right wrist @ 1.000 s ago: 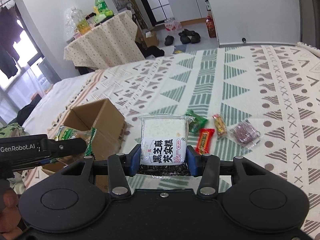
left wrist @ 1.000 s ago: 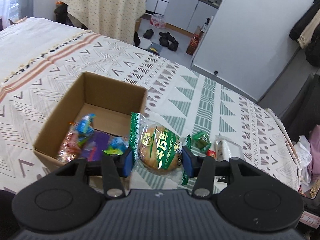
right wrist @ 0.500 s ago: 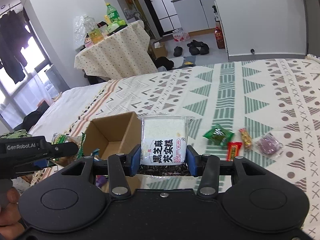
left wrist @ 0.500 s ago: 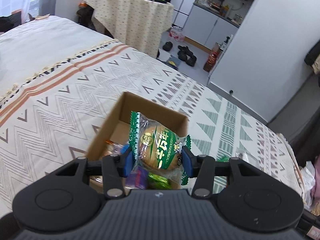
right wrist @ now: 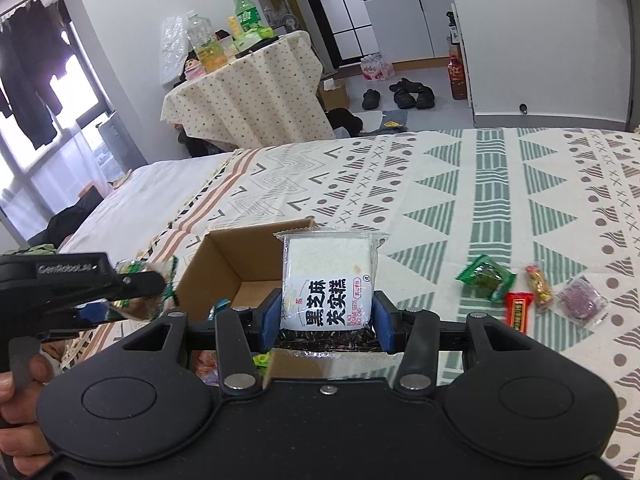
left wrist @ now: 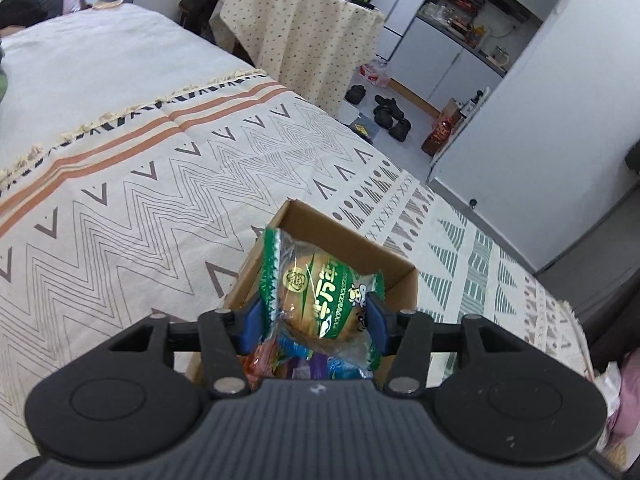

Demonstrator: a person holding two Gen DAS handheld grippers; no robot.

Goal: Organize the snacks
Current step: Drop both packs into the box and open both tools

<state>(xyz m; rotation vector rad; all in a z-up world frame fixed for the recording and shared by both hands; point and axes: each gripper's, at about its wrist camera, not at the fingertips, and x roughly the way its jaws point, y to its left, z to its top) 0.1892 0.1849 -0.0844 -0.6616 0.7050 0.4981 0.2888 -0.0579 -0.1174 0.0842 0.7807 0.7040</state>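
Hanging over the open cardboard box (left wrist: 394, 258), the left gripper (left wrist: 314, 322) had a green-wrapped bun packet (left wrist: 320, 296) between its blue pads, and its jaws were opening; whether the pads still pressed on the wrapper could not be made out. Under the bun, inside the box, lay a jumble of coloured snack wrappers (left wrist: 296, 362). The box sat on a patterned bedspread (left wrist: 160, 184).

From the right wrist view, the right gripper (right wrist: 326, 318) was clamped on a white black-sesame rice cake packet (right wrist: 330, 280), held upright between narrowly set pads, just above the box's near edge. The left gripper showed at the left of that view, carried by a hand (right wrist: 18, 408), with the bun at the box's left side. On the bedspread to the right, well apart from the box, lay a green packet (right wrist: 486, 276), a red bar (right wrist: 517, 310), a small yellow-red candy (right wrist: 540, 288) and a purple packet (right wrist: 582, 300), close together.
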